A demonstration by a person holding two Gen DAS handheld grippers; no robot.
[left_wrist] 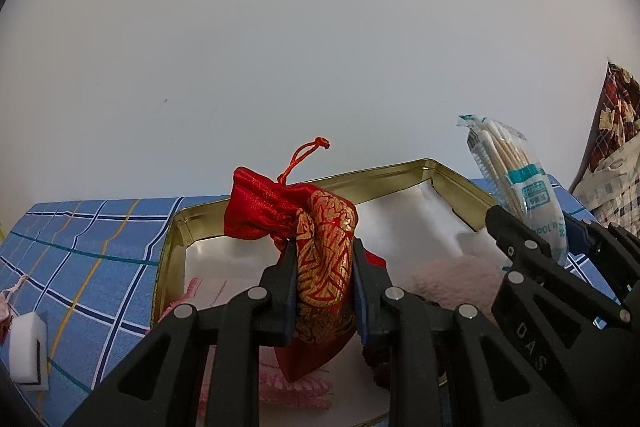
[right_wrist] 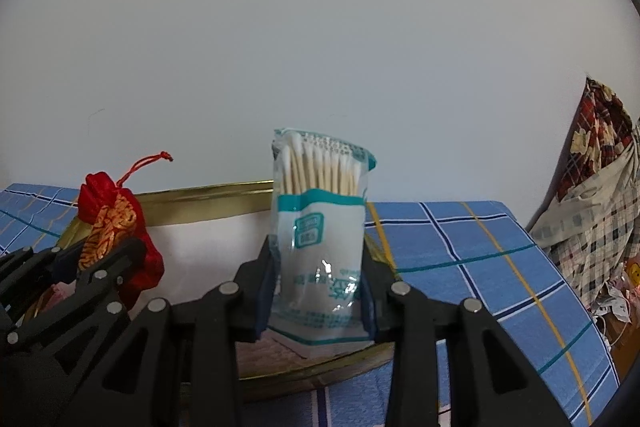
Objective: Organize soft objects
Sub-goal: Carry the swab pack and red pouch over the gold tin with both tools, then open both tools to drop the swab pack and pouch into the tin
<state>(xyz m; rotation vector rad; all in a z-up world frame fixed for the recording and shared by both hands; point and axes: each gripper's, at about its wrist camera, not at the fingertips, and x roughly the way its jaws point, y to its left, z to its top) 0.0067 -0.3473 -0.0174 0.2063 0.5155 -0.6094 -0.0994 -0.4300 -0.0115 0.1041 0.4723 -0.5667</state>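
My left tool (left_wrist: 324, 283) is clamped on a red drawstring pouch (left_wrist: 320, 247) with gold patterning, holding it up over the open gold tin (left_wrist: 168, 251). The pouch's red cord loops upward from its gathered neck. Inside the tin I see a pink fluffy cloth (left_wrist: 452, 279) and a pale pink-striped fabric (left_wrist: 208, 291) lying on the white lining. My right tool (right_wrist: 320, 287) is gripping a clear bag of cotton swabs (right_wrist: 320, 227), upright, teal bands across it; the print on the bag is too small for me to read. From the left camera I can read "DAS" moulded on the right tool's finger. The tin sits on the tabletop with its blue plaid cloth (right_wrist: 480, 247). A white foam block (left_wrist: 28, 351) lies on the cloth at far left. Patterned fabrics (right_wrist: 592, 211) hang at the right edge.
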